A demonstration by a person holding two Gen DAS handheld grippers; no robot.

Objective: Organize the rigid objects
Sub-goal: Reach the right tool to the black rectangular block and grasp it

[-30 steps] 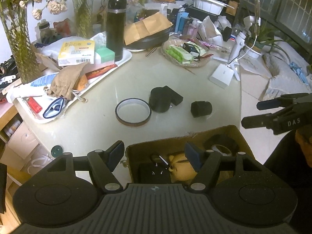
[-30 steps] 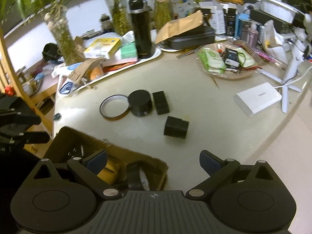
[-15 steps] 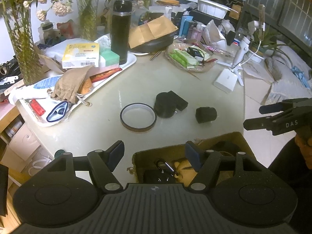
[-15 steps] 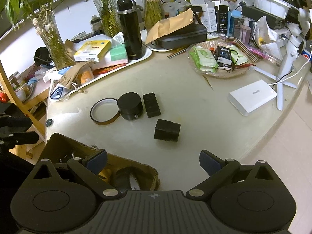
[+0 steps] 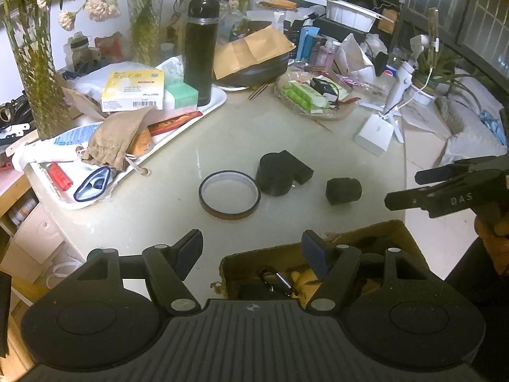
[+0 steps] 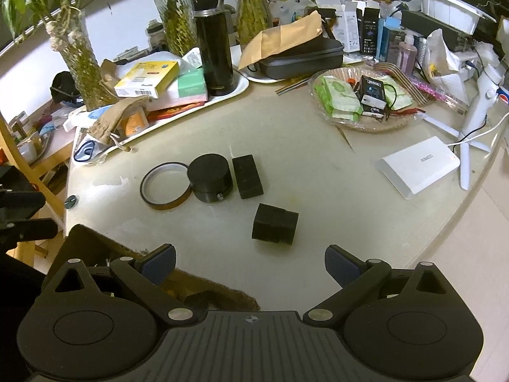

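Several dark parts lie on the pale round table (image 5: 152, 213): an amber tape ring (image 5: 229, 194) (image 6: 165, 186), a black cylinder (image 5: 274, 175) (image 6: 210, 178), a black block (image 5: 300, 168) (image 6: 247, 176) and a small black piece (image 5: 343, 191) (image 6: 275, 227). A cardboard box (image 5: 375, 229) (image 6: 92, 245) at the near edge holds a carabiner and other items. My left gripper (image 5: 251, 250) hangs open over the box's left rim with nothing between its jaws. My right gripper (image 6: 249, 262) is wide open just short of the small black piece; it also shows in the left wrist view (image 5: 445, 187).
A white tray (image 5: 219, 103) at the left carries a black thermos (image 5: 202, 51), boxes and a brown pouch (image 5: 117, 140). A glass dish (image 6: 366, 102) of packets and a white power brick (image 6: 420, 165) lie at the right near the table's edge. Vases stand behind.
My right gripper has slid away from the box and over the table, so the small black piece sits closer before it. The left gripper has hardly moved.
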